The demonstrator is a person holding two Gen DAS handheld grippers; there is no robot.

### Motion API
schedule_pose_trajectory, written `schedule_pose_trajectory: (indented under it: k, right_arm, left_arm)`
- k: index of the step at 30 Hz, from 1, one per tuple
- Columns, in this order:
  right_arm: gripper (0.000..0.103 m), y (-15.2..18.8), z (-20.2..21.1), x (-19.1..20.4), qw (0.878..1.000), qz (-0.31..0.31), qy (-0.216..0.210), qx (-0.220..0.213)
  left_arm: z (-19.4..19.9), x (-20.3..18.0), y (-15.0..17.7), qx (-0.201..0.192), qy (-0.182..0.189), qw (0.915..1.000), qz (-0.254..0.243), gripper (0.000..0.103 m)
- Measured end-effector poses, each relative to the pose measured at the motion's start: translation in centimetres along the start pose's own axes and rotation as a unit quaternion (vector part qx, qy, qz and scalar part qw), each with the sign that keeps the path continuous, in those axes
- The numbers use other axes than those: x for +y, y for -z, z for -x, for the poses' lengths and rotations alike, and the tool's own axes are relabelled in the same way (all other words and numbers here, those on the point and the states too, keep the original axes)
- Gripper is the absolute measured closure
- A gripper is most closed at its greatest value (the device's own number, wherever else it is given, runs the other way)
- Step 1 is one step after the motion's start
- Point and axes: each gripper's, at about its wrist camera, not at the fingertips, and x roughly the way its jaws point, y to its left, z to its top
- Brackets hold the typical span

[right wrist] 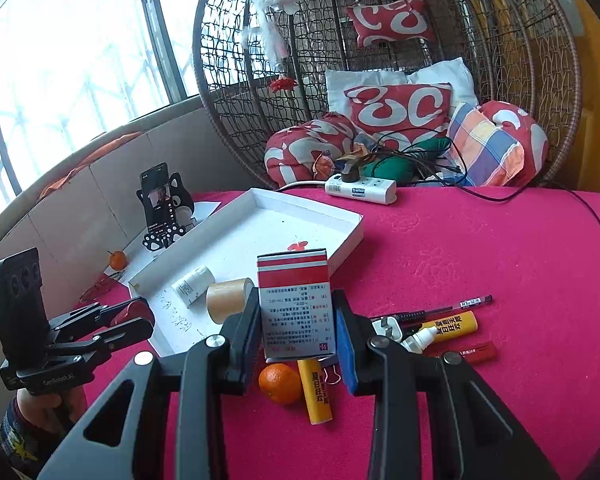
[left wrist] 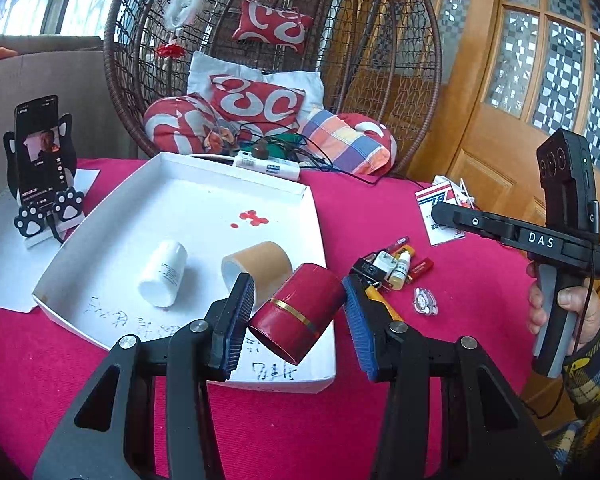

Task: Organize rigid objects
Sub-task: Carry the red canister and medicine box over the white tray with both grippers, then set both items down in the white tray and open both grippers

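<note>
My left gripper is shut on a dark red can with a gold band, held tilted over the near right corner of the white tray. In the tray lie a white bottle and a tan tape roll. My right gripper is shut on an upright red and white box, held above the pink tablecloth. Under and beside it lie an orange, two yellow tubes, a pen, a dropper bottle, a plug and a red lighter.
A phone on a paw stand stands left of the tray, on paper. A power strip with cables lies behind the tray. A wicker chair with cushions stands beyond the table. A second orange sits at the far left.
</note>
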Motion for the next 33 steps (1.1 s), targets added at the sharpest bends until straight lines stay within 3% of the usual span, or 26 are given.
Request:
schedule_pose_trajectory:
  k: [9, 23, 33]
  right_arm:
    - [0.07, -2.0, -2.4, 1.6, 1.0, 0.018, -0.01, 0.009]
    - [0.07, -3.6, -11.2, 2.6, 0.997, -0.018, -0.015, 0.077]
    - [0.07, -2.7, -14.9, 3.0, 0.993, -0.032, -0.002, 0.111]
  left_arm:
    - [-0.3, 2.3, -1.2, -0.005, -0.04, 0.9989, 0.022, 0.058]
    - [-7.2, 6.4, -6.4, 0.008, -0.105, 0.9926, 0.059, 0.057]
    - [-10.5, 8.3, -6.3, 0.034, -0.124, 0.9873, 0.092, 0.057]
